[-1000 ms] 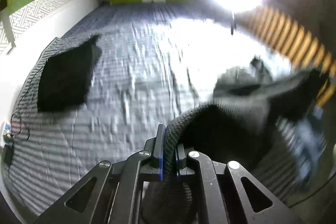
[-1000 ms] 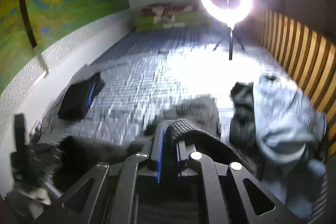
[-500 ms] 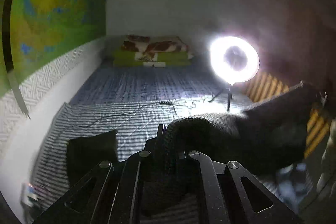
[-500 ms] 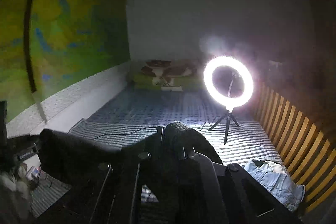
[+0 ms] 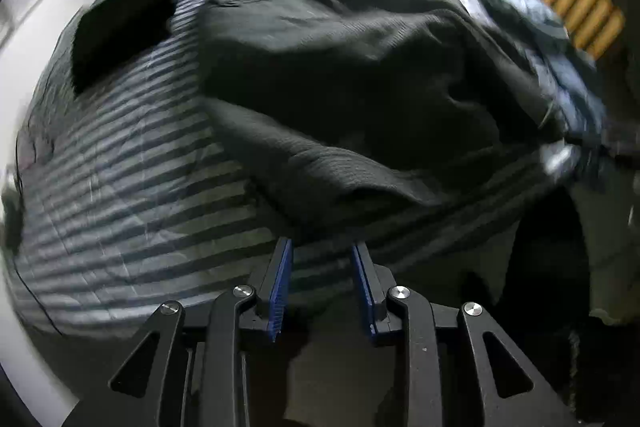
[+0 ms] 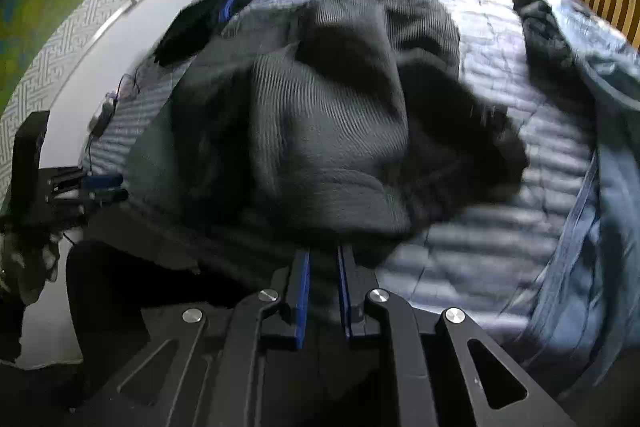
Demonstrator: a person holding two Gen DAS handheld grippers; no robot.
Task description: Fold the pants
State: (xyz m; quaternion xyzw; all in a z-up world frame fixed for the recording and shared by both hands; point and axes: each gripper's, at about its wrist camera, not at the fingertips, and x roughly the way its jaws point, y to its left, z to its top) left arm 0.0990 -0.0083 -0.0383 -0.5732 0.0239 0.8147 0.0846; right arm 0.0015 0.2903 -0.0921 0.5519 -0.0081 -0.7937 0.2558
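Now dark ribbed pants (image 5: 360, 67) crumpled on striped bedspread (image 5: 120, 195), both grippers' jaws just parted, empty.

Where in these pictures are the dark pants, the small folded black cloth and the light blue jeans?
dark pants (image 6: 320, 131): right wrist view, ribbed middle of the heap.
folded black cloth (image 5: 124, 23): left wrist view, its centre.
light blue jeans (image 6: 600, 227): right wrist view, along the seam.
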